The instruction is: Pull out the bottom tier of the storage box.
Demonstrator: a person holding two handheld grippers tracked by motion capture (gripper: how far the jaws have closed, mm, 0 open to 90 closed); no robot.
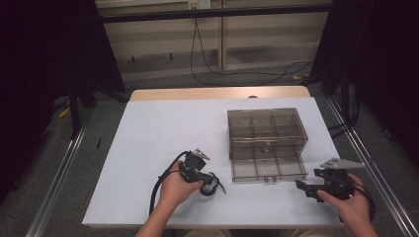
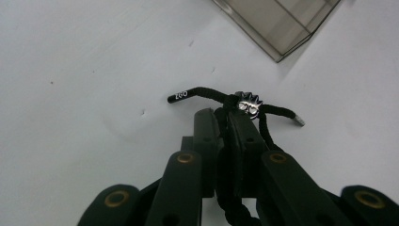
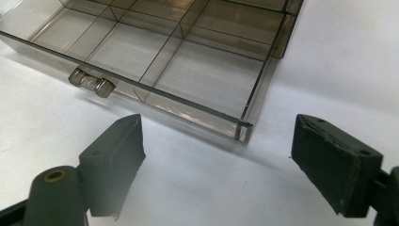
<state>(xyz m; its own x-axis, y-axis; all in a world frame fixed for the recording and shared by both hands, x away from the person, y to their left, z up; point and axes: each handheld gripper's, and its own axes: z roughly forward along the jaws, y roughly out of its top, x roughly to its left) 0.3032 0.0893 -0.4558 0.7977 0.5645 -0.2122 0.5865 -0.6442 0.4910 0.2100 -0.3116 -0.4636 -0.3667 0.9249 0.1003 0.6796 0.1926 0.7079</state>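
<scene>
A smoky clear plastic box (image 1: 267, 129) stands right of centre on the white table, its bottom drawer (image 1: 268, 169) pulled out toward me. My left gripper (image 1: 210, 186) is left of the drawer, shut on a black cord bracelet (image 2: 235, 106) with a small metal charm (image 2: 248, 104); the cord's ends stick out past the fingertips. The bracelet (image 1: 213, 183) hangs low over the table. My right gripper (image 1: 302, 186) is open just off the drawer's front right corner (image 3: 242, 128), nothing between its fingers (image 3: 115, 155). The drawer's divided compartments look empty, with a small handle (image 3: 91, 82) on its front.
The white table (image 1: 163, 133) has open room on its left half and front. Metal rails (image 1: 59, 173) run along both sides of the table. A cable (image 1: 207, 64) trails on the floor behind. Dark curtains flank the scene.
</scene>
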